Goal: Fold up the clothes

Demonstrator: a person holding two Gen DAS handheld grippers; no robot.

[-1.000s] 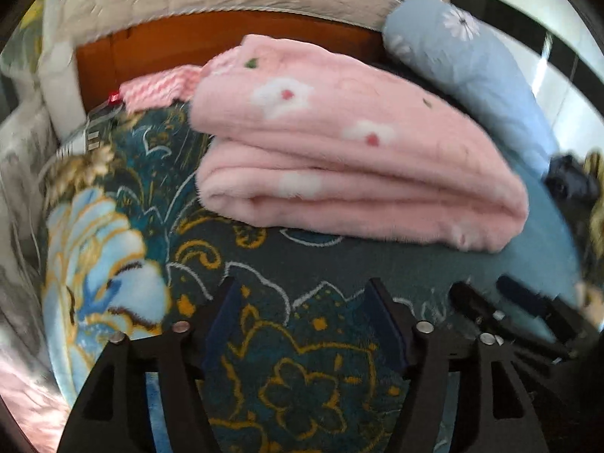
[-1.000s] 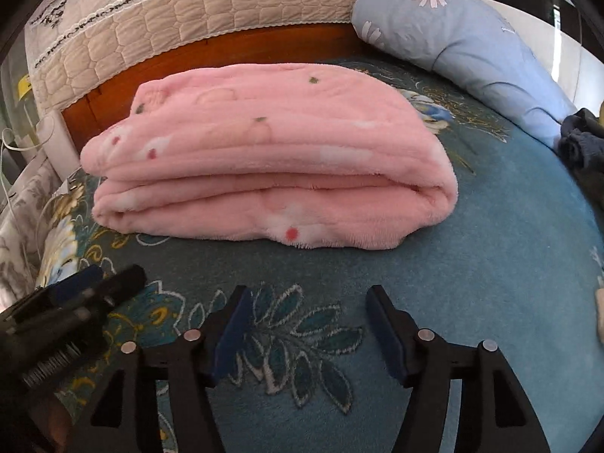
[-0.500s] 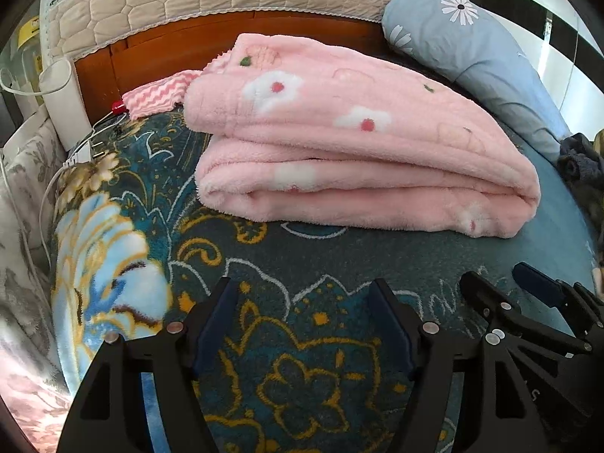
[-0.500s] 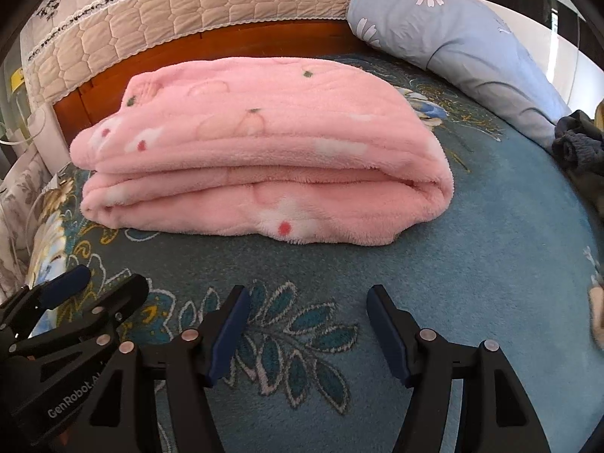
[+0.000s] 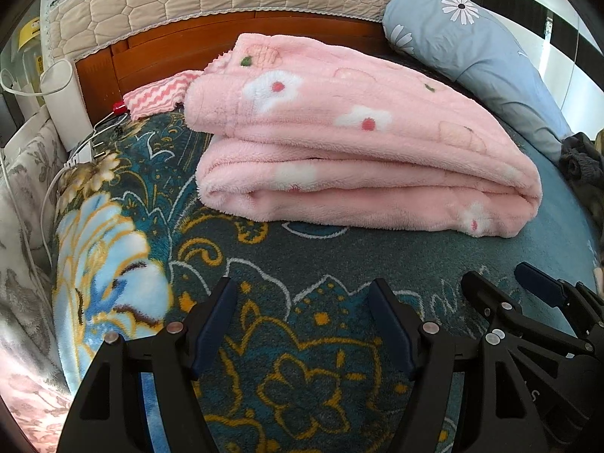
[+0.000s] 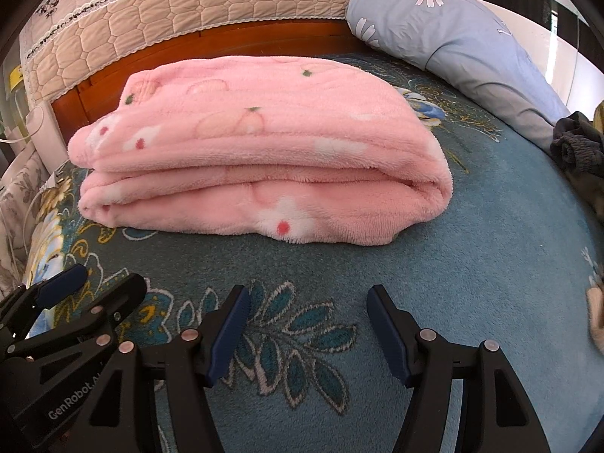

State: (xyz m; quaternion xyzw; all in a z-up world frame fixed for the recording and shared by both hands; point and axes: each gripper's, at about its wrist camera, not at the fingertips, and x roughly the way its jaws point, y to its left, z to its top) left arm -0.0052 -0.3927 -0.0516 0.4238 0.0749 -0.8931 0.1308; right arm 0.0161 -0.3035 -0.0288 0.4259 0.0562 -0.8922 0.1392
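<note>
A folded pink fleece garment with white flowers lies in a flat stack on the teal patterned blanket that covers the bed. My left gripper hovers open over the blanket just in front of the stack, nothing between its fingers. My right gripper is open too, short of the stack's near edge and empty. Each gripper shows in the other's view: the right gripper at lower right, the left gripper at lower left.
A wooden headboard with a quilted beige cover runs along the back. A blue-grey flowered pillow lies at back right, dark clothes at the right edge. A pink zigzag cloth, white cables and a white device sit at back left.
The left wrist view has steadied and sharpened, and the pink stack has slid slightly right and down in it. The right gripper looms larger there. Both grippers stayed open.
</note>
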